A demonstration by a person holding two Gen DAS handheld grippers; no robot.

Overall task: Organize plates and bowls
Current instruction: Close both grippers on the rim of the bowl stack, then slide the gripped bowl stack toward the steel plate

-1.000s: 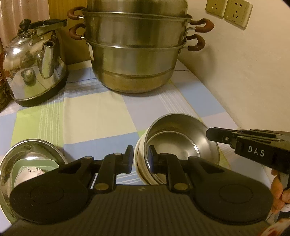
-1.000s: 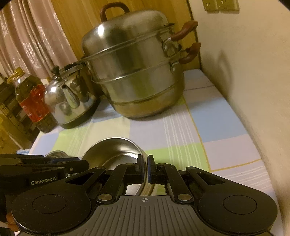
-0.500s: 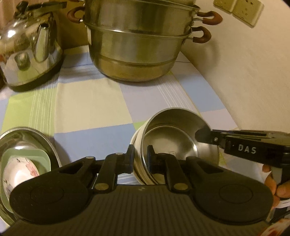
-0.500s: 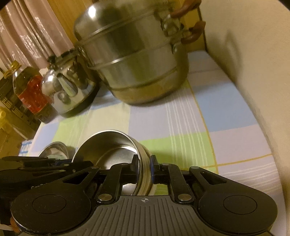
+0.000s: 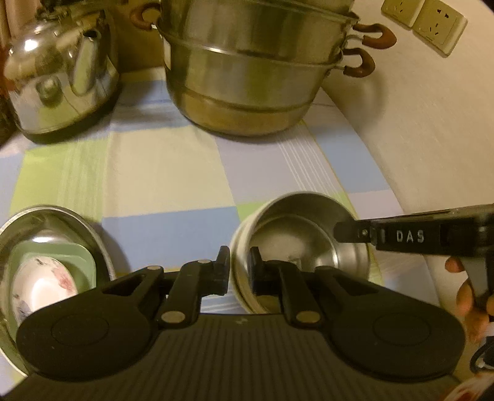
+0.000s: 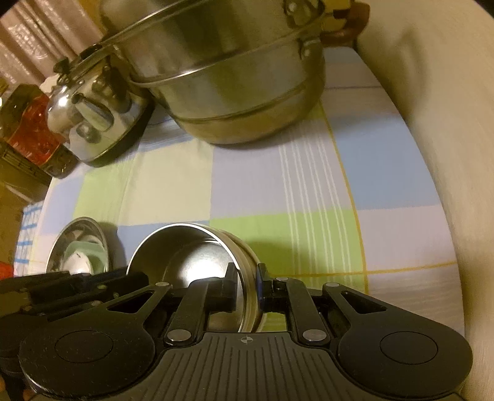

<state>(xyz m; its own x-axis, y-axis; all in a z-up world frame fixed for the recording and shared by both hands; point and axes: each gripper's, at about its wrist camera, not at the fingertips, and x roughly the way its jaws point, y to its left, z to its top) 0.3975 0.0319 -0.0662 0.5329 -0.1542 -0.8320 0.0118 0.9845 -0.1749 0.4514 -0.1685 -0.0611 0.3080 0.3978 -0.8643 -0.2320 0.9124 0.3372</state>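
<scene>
Two nested steel bowls (image 5: 296, 243) (image 6: 191, 262) sit on the checked cloth (image 5: 154, 172). My left gripper (image 5: 239, 271) straddles their near-left rim, one finger outside and one inside. Its pads lie against the wall while the jaws are opening. My right gripper (image 6: 247, 283) straddles the opposite rim, also opening, with a sliver of inner wall showing beside its inner finger. It enters the left wrist view from the right (image 5: 342, 231). At the far left a large steel bowl (image 5: 77, 216) holds a green square dish (image 5: 83, 262) with a white floral bowl (image 5: 43, 287) inside.
A tall steel steamer pot (image 5: 247, 77) and a shiny kettle (image 5: 61, 80) stand at the back. An oil bottle (image 6: 27, 129) stands beyond the kettle on the left. A cream wall (image 5: 416, 123) with sockets (image 5: 423, 18) runs close along the right side.
My right gripper was shut just above the bowl rim; now it has come down astride the rim with its jaws apart. Both views have tipped downward. The bowls have stayed in place.
</scene>
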